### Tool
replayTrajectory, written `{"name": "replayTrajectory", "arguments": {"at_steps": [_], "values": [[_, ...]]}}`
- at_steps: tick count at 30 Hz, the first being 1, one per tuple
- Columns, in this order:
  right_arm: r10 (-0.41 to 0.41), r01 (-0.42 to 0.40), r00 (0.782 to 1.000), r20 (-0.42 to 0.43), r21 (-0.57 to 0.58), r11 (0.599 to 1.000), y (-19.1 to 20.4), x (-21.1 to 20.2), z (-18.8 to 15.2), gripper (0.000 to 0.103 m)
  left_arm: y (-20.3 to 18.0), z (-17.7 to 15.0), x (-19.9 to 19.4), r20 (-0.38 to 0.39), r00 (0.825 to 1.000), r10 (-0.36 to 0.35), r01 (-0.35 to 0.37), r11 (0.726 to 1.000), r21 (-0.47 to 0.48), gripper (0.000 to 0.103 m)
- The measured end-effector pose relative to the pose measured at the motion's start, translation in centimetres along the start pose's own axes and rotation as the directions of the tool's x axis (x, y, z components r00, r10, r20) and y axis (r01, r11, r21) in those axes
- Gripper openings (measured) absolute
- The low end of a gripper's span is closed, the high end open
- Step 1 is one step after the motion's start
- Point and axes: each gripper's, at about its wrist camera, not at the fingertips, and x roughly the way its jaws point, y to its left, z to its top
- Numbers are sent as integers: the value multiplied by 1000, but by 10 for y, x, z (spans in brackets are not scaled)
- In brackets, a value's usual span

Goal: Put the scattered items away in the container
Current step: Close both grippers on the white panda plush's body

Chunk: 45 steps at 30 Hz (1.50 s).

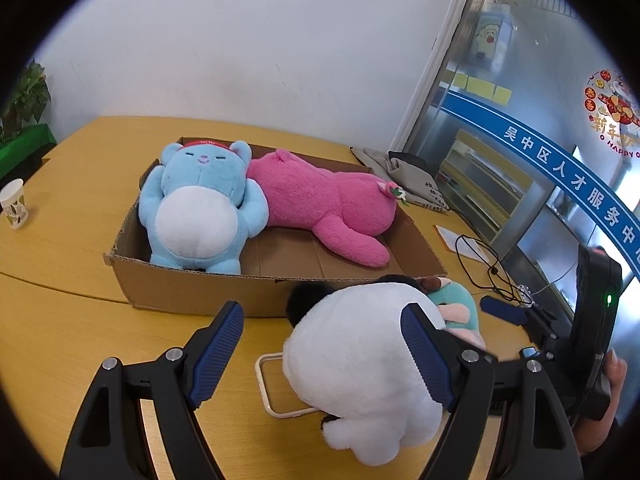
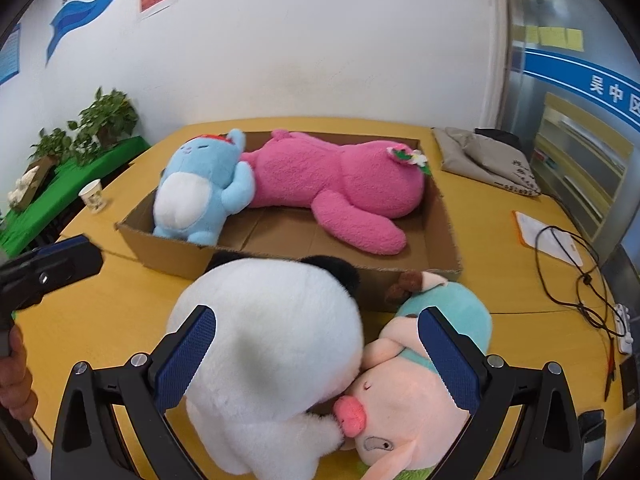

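Note:
An open cardboard box (image 1: 200, 286) (image 2: 176, 256) on the yellow table holds a blue bear plush (image 1: 200, 208) (image 2: 196, 192) and a long pink plush (image 1: 320, 200) (image 2: 340, 184). In front of it lie a white panda plush (image 1: 360, 360) (image 2: 272, 340) and a pink pig plush in teal (image 1: 456, 304) (image 2: 404, 392), touching each other. My left gripper (image 1: 322, 354) is open, the panda partly between its fingers, only near the right one. My right gripper (image 2: 318, 360) hangs open over both toys and pinches neither.
A paper cup (image 1: 14, 204) (image 2: 93, 196) stands at the left. A grey bag (image 1: 404, 176) (image 2: 488, 160), a paper sheet (image 2: 536, 232), a black cable (image 1: 480, 260) (image 2: 576, 272) and a power strip (image 2: 624, 328) lie at the right. A white frame (image 1: 268, 384) sticks out under the panda.

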Motion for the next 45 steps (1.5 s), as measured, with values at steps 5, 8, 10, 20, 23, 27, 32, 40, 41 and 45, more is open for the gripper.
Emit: {"name": "replayTrajectory", "arguments": {"at_steps": [5, 8, 10, 20, 23, 27, 32, 40, 41, 45], "values": [[118, -120, 992, -46, -52, 991, 14, 8, -17, 103, 11, -5, 10, -31, 995, -91, 88, 994, -71, 81], [136, -140, 989, -56, -76, 987, 20, 14, -23, 103, 17, -9, 15, -51, 993, -104, 98, 990, -99, 81], [140, -143, 989, -51, -60, 988, 17, 18, -22, 103, 22, -11, 17, -55, 993, -100, 94, 989, -111, 81], [142, -160, 986, -88, -247, 956, 39, 54, -5, 103, 42, -21, 33, -100, 985, -141, 124, 980, -158, 81], [134, -151, 987, -84, -248, 957, 40, 61, -6, 103, 46, -23, 39, -111, 983, -148, 129, 978, -165, 81], [140, -152, 988, -66, -240, 959, 35, 62, -10, 103, 48, -23, 49, -125, 975, -184, 163, 974, -158, 81], [139, -145, 989, -42, -267, 953, 36, 61, -10, 103, 49, -17, 66, -121, 962, -244, 228, 965, -128, 81], [150, -156, 988, -44, -280, 947, 39, 66, -17, 99, 55, -18, 112, -191, 896, -400, 380, 915, -135, 81], [156, -162, 987, -42, -272, 949, 37, 65, -19, 98, 56, -18, 116, -192, 884, -426, 404, 904, -142, 81], [188, -190, 982, -30, -231, 954, 26, 62, -24, 93, 54, -21, 124, -189, 858, -478, 458, 878, -142, 81]]}}
